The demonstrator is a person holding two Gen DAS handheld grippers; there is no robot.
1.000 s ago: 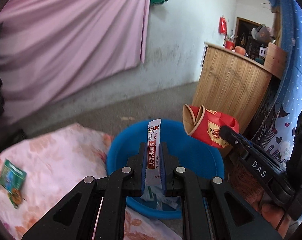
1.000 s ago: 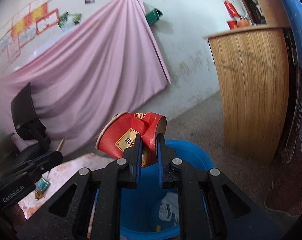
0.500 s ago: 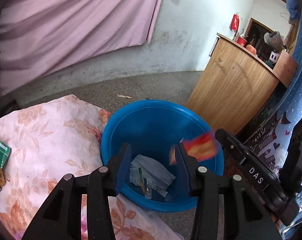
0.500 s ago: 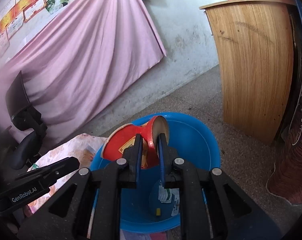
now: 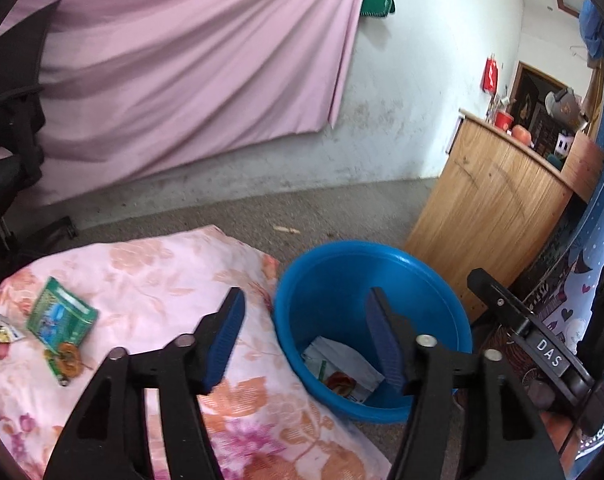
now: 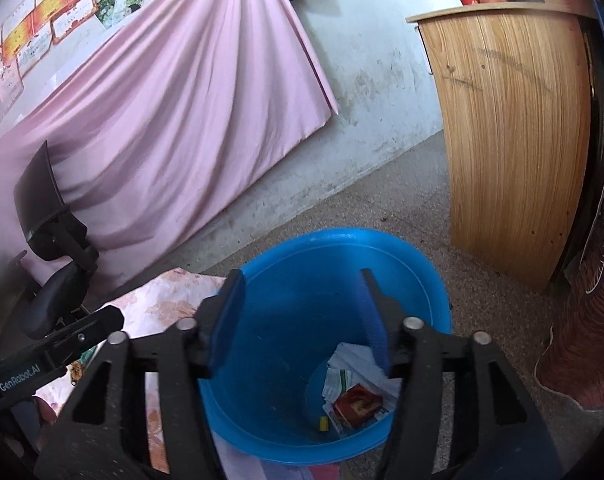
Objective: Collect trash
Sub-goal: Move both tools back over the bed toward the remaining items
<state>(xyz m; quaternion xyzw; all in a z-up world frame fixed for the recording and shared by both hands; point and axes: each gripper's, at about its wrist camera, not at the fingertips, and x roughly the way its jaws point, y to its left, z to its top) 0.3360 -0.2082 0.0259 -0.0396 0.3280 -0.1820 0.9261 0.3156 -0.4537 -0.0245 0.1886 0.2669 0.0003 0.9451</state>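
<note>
Both the left tool (image 5: 306, 336) and right tool (image 6: 300, 312) have just sprung apart and hang empty over the blue basin (image 6: 422, 264), the red cup (image 6: 358, 402) now among wrappers inside, while a green packet (image 5: 60, 316) waits at nine o'clock on the floral cloth (image 5: 150, 276).

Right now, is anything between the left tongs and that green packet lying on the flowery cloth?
Nothing visible blocks it. The flat green snack packet lies in the open on the pink floral cloth, off to the side of the left tongs, whose jaws have just been opening and hold nothing. Only bare cloth lies between them.
</note>
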